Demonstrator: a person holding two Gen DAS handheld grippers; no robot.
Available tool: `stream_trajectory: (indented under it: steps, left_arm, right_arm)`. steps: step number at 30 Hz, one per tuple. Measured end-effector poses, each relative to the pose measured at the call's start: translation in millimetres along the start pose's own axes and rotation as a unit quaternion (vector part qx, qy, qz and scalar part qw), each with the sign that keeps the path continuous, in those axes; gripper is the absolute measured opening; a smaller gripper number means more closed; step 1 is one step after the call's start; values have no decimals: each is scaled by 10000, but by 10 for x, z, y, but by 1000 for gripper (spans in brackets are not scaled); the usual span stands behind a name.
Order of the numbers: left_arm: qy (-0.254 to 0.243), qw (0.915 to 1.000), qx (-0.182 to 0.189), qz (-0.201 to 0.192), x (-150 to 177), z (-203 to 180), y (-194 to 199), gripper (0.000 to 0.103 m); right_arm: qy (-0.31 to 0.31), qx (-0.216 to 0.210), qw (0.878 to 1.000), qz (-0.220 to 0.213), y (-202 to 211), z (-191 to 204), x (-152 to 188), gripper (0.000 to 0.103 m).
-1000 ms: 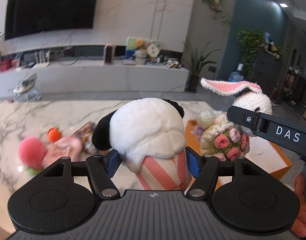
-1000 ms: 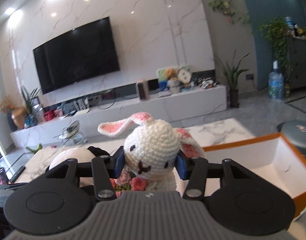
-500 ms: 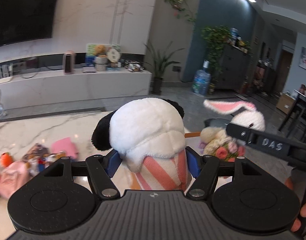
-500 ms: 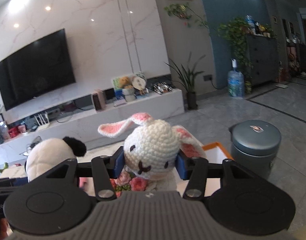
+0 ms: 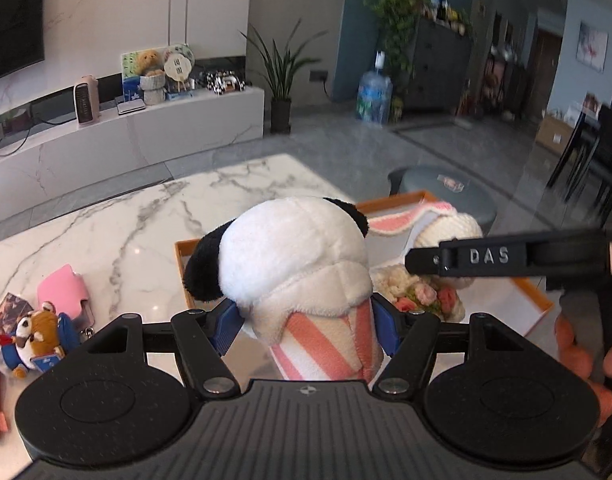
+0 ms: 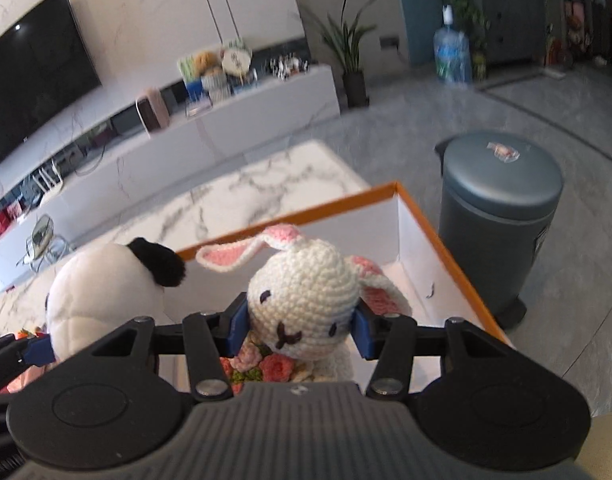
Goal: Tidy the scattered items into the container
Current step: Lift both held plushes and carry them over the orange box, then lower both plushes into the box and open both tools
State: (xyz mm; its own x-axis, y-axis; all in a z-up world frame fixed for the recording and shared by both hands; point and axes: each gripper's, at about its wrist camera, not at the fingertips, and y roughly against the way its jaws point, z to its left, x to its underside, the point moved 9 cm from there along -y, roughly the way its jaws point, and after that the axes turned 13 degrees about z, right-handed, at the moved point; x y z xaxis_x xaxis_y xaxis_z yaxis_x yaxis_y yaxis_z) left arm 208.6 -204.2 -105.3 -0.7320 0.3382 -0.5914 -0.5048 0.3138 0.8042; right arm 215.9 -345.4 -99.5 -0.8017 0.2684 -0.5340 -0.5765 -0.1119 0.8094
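Left gripper (image 5: 306, 326) pinching panda plush (image 5: 294, 264) by neck, blue pads pressed on both sides. Right gripper (image 6: 300, 326) pinching crochet bunny (image 6: 306, 296) at head, flower bouquet under chin. Both toys held above orange-rimmed white box (image 6: 397, 216) on marble table (image 5: 118, 232). Pink pouch (image 5: 64, 294) and small raccoon plush (image 5: 30, 334) lying on table, left of box.

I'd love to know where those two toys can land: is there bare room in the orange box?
The orange-rimmed box looks bare: white floor shows along its far wall and right corner. The marble table is bare beyond the box. It is crowded at the table's left edge, around the pink pouch and small plush.
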Motion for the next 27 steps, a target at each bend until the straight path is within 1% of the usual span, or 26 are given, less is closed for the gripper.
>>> stream_trajectory:
  steps: [4,6,10,13,15,17,19,21,24,27]
  left_arm:
    - [-276,9991,-263,185,28,-51,-166,78]
    - [-338,9984,-325,303,60,-44,-247,78]
    - [-539,9958,-566,484,107,-33,-360,78]
    - [-536,9942,-699,615,136,20,-422,78]
    - [-619,9934,-715,642,134,15,-447,78]
    - [-756,9915,-841,649,130,-4,-475,79]
    - [-858,9895,-963,653,122,-13,-496,79]
    - [-868,9891,-979,682,123,-11,-499,79]
    - [-1013,9854,-1128,778,129,-18,-532,80]
    - [-1060,9829,-1245,844,136,-18,-553,80]
  right_arm:
    - [68,-20,9996,290,-236,9,-62,54]
    - [92,-27,9990,428,-359,21,-86,54]
    - [172,-48,9982,566,-550,74,-139,54]
    - [246,-66,9973,689,-664,136,-105,54]
    - [249,-120,9962,823,-762,177,-50,54]
    - [240,-245,9944,1002,-843,220,3,54]
    - [201,-436,9934,1039,-854,254,-2,54]
    - [122,-491,9932,1053,-855,262,1,55]
    - [60,-588,9919,1126,-864,280,16,55]
    - [28,-713,9904,1182,-869,304,33,59]
